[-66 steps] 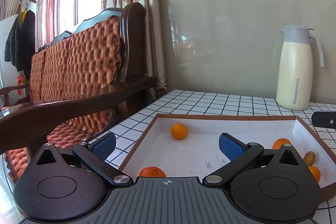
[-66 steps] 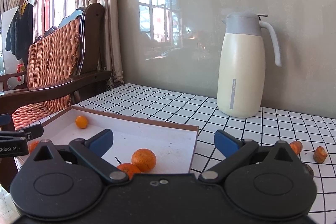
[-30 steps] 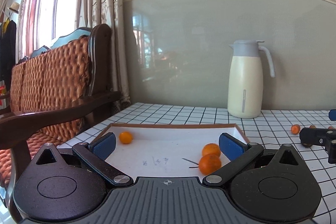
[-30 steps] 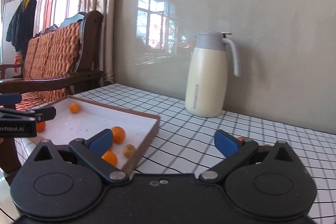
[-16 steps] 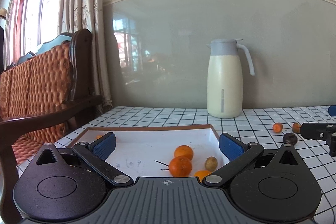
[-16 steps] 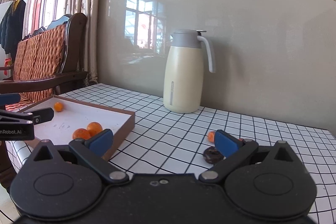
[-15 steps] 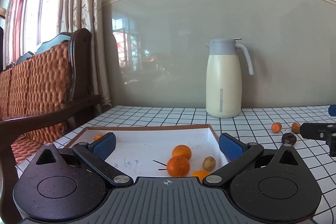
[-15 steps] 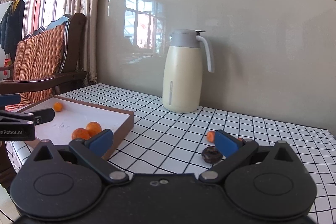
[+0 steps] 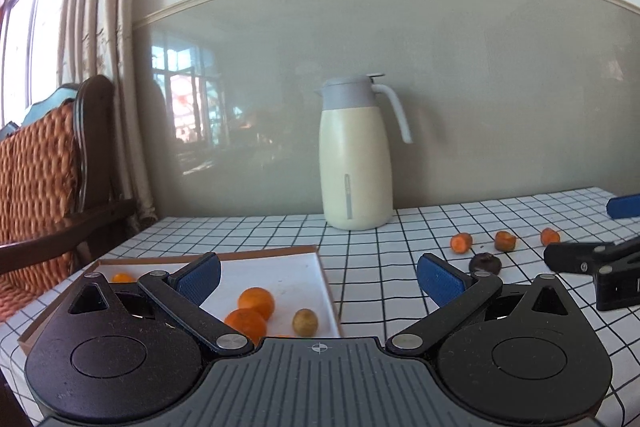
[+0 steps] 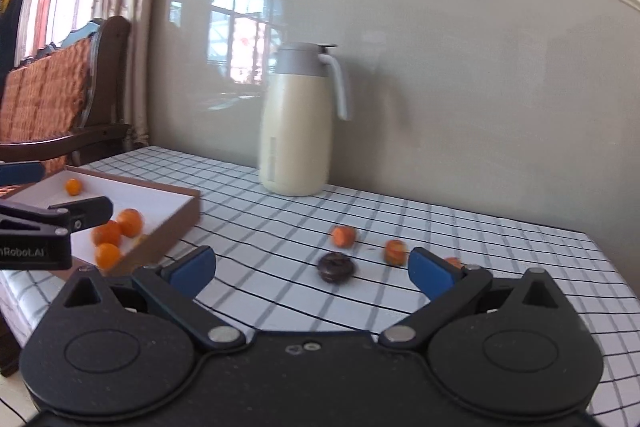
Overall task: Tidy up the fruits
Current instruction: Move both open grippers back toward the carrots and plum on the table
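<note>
A shallow brown-rimmed white tray (image 9: 280,273) (image 10: 164,205) lies at the left of the checked table, holding several oranges (image 9: 256,302) (image 10: 130,222) and a small brownish fruit (image 9: 305,321). Loose on the cloth to the right lie three small orange fruit pieces (image 9: 461,242) (image 10: 343,235) and a dark wrinkled fruit (image 9: 485,263) (image 10: 336,267). My left gripper (image 9: 320,277) hovers open over the tray's right edge, nothing between its blue pads. My right gripper (image 10: 310,273) is open too, low over the table, the dark fruit just ahead between its fingers.
A cream thermos jug (image 9: 356,155) (image 10: 298,121) with a grey lid stands at the back by the grey wall. A wooden bench with an orange cushion (image 9: 40,179) and curtains (image 9: 100,27) lie to the left. The table's right edge (image 10: 608,267) is near.
Both grippers have swung right along the table. The tray slid to the left of each view and the loose fruit pieces came nearer. Both stayed open.
</note>
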The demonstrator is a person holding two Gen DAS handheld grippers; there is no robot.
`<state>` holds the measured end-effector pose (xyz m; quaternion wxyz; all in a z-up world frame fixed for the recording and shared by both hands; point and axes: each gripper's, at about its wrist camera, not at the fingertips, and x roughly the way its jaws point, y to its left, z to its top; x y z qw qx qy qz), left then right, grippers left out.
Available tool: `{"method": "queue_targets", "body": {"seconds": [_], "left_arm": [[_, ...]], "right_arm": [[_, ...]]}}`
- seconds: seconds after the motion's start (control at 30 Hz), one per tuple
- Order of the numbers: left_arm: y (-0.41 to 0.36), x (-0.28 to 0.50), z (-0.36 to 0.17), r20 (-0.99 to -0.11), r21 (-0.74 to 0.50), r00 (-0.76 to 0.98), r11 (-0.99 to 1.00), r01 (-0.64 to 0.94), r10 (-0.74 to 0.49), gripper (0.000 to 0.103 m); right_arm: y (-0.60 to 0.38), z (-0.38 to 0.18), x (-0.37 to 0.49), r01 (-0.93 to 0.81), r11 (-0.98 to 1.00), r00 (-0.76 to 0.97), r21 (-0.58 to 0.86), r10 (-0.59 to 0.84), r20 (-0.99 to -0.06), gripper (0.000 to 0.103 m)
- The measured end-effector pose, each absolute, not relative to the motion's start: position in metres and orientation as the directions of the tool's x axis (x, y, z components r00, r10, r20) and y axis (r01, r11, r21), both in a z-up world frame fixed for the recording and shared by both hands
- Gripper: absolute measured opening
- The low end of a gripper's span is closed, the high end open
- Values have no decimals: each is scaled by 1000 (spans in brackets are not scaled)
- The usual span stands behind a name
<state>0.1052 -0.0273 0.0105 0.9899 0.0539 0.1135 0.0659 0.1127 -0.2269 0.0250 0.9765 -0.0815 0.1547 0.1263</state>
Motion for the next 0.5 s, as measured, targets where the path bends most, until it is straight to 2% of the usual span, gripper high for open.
{"method": "queue_targets", "body": {"seconds": [0.27, 0.4, 0.5], "left_arm": [[-60, 110, 7, -201, 127, 972, 987, -101, 125, 103], [-76, 116, 5, -243, 111, 970, 994, -3, 30, 103], [-90, 122, 1, -276, 109, 961, 994, 20, 11, 103]], "right_arm": [[-260, 20, 114, -184, 975, 931, -127, 131, -340, 97], [-271, 17, 113, -158, 977, 930, -145, 98, -353, 97], [-278, 14, 115, -130, 978, 931, -164, 63, -359, 97]]}}
